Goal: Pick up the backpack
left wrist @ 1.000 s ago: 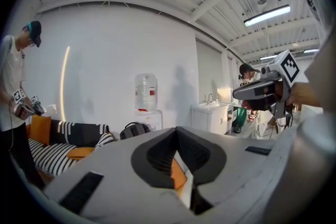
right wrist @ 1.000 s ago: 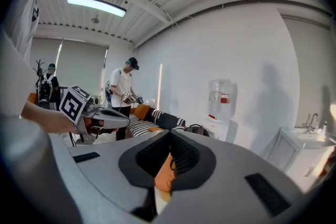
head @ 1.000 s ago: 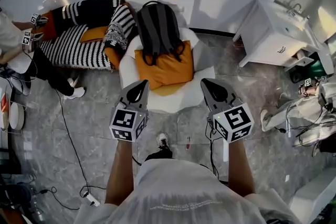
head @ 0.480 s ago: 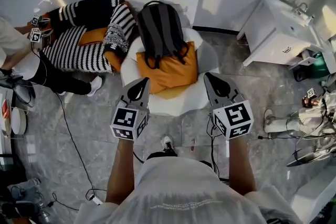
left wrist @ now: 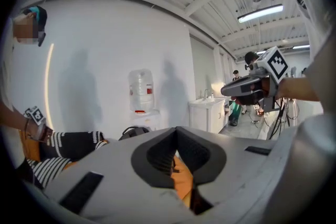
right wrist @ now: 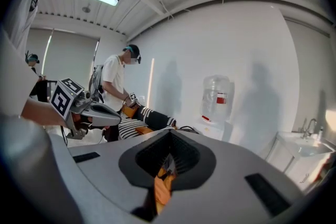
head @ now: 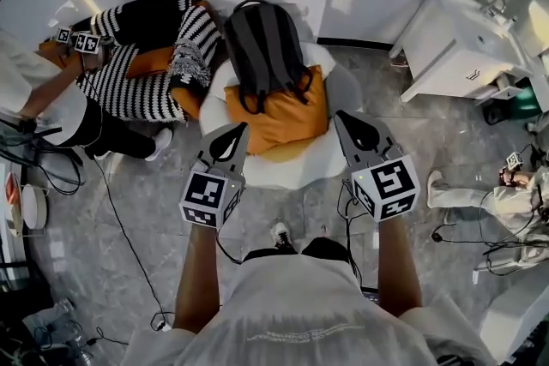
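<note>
Finding: the backpack point(head: 264, 51), dark grey, stands propped against the wall at twelve o'clock from the person. Its lower end rests on an orange cushion point(head: 283, 116) on a white round chair point(head: 317, 160). Its shoulder straps point(head: 250, 99) face outward and trail onto the cushion. A carry loop point(head: 249, 6) shows at its top end, the end farthest from the person.

Tongs: the left gripper point(head: 233, 135) sits at eleven o'clock and the right gripper point(head: 347, 124) at one o'clock, both short of the chair's near edge and well apart from the backpack. Each gripper view shows its tongs together with nothing between them. Only a sliver of orange cushion shows past the pads.

Assessment: the step in hand appears to be the approach; no grasp is made.

Recommendation:
- Part the tongs before reaching the fabric, not on it.
- Take a strap or the carry loop rather than the flat panel, which likely gives closed pads little to bite.
- Keep clear of the cushion, so it is not pinched with the strap.
- Lift straight up. The striped sofa point(head: 129, 86) at ten o'clock is just beside the chair and could snag a swinging load.
</note>
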The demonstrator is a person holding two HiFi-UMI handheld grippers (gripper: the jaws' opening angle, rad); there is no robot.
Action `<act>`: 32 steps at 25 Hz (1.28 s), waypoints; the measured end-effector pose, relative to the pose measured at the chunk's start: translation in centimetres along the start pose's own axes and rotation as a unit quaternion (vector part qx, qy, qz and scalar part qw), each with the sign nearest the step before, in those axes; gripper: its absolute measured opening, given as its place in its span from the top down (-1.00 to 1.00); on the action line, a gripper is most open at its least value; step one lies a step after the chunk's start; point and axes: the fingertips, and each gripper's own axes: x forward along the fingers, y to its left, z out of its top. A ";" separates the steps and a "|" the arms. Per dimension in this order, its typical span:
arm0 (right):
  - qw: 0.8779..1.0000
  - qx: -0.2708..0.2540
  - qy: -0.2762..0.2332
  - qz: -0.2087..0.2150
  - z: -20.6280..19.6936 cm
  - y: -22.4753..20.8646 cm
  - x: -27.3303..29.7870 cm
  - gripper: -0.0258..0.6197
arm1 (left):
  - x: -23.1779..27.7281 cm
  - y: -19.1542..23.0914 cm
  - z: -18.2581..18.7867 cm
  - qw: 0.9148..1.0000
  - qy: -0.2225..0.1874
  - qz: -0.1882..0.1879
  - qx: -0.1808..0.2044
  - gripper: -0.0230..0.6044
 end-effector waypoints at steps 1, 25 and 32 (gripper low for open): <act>1.000 -0.001 -0.001 -0.004 0.4 -0.3 0.3 0.93 | 0.3 0.5 0.0 1.000 0.004 0.004 0.000 0.92; 0.999 -0.003 0.042 0.006 -0.4 -3.4 5.8 0.93 | 6.8 4.1 -1.3 0.999 0.027 0.018 -0.042 0.92; 0.998 0.002 0.054 0.014 -0.6 -5.7 10.0 0.93 | 10.1 5.7 -1.9 0.997 0.051 0.025 -0.049 0.92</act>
